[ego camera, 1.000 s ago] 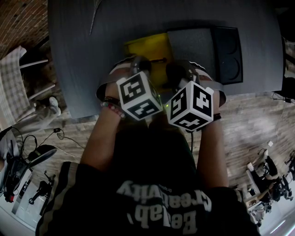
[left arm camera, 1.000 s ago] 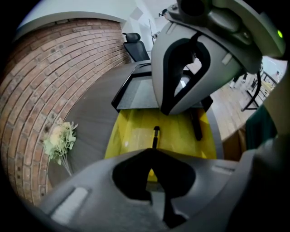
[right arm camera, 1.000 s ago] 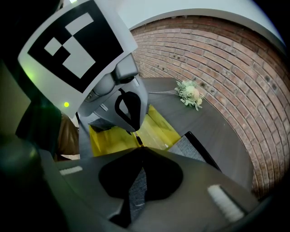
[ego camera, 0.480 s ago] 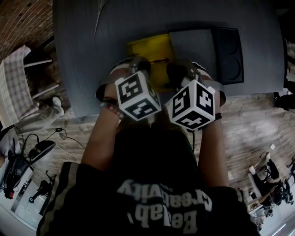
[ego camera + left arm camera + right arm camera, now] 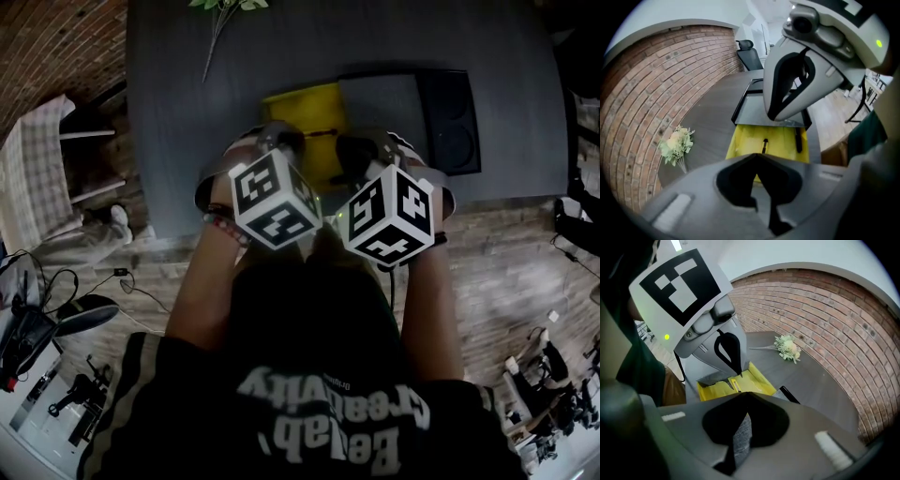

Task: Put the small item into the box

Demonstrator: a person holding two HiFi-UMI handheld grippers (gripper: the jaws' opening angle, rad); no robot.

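Head view, far left: a checked chair stands beside the dark table, and a flower sprig lies at the table's far edge.

Left gripper: claw pressed together, nothing between the tips.

Only the left gripper view shows the small black item. It lies inside the yellow box, near a longer black piece. In the head view the grippers cover the box's near part.

Right gripper: claw likewise closed and empty.

Just right of the box sits a grey-lined black case. The right gripper view shows only its corner.
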